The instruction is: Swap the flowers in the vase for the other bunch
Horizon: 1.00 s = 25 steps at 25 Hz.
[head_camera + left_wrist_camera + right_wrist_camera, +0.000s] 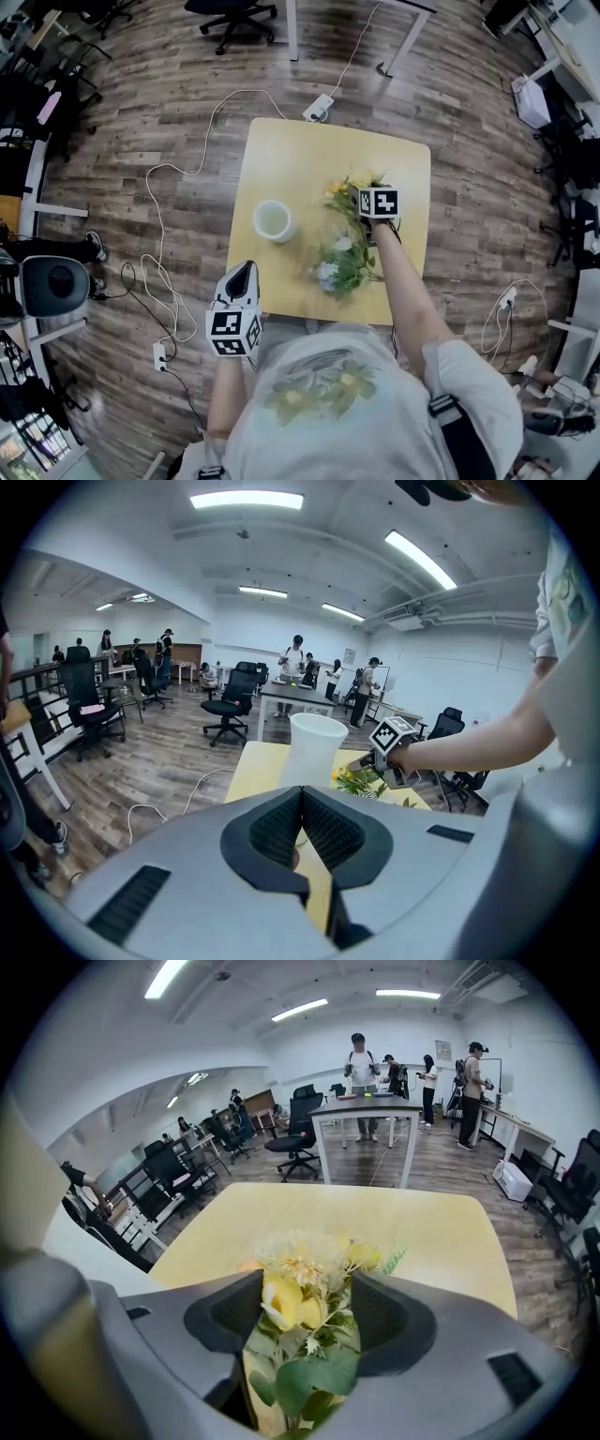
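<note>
From the head view we count one white vase [257,221], upright on the yellow desk [300,159], its mouth open to us with no stems in it. Two bunches lie on the desk to the right of the vase. One is a yellow bunch [345,191] on the far side. The other is a white-and-blue bunch [336,264] nearer to us, and the two overlap at their greenery.

Only this view shows both bunches whole. The right gripper view shows the yellow bunch alone, and there we see the right gripper [305,1290] with its jaws wide apart. The yellow blooms and leaves sit in the gap between them without being clamped.

The left gripper view gives the vase from the side, tall and slightly flared, with some of the flowers and the right gripper's marker cube just to its right. The left gripper [302,797] has its jaws together on nothing, and it sits at the desk's near edge, on our side of the vase.

On the wooden floor [169,103], left of the vase and beyond the desk, white cables [155,234] trail.
</note>
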Available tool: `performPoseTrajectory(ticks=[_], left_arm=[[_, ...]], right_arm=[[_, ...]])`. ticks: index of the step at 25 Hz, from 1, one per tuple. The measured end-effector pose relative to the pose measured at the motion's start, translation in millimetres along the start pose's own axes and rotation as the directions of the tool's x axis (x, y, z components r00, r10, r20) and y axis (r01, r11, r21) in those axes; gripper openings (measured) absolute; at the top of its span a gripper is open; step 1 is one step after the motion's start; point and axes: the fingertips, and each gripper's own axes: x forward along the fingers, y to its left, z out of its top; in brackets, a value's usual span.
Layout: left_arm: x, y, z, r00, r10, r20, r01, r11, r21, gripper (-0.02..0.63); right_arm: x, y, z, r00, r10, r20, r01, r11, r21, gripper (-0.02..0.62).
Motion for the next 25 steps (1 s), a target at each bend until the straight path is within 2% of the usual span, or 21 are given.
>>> performPoseTrajectory(ticks=[6,14,18,25], left_arm=[[16,8,1,1.0,0.003,-0.016,-0.003,1.0,-0.015,0.017],[24,13,0,1.0,0.003,-0.025,-0.003,1.0,-0.022,0.017],[26,14,3,1.0,0.0,-0.019,0.0,1.0,-0.019,0.017],[23,9,13,1.0,-0.003,0.004,0.003,1.0,-0.002,0.017]], right_arm=[[32,-7,-6,0.996,-0.026,-0.081,0.025,1.0,-0.012,0.264],[43,-7,-6,0.996,-0.008,-0.09,0.007,1.0,-0.005,0.255],[41,-6,-2,0.997,0.021,-0.08,-0.022,1.0,-0.008,0.161],[21,-1,11,0.997,0.065,0.029,-0.064,0.997,-0.037,0.109]])
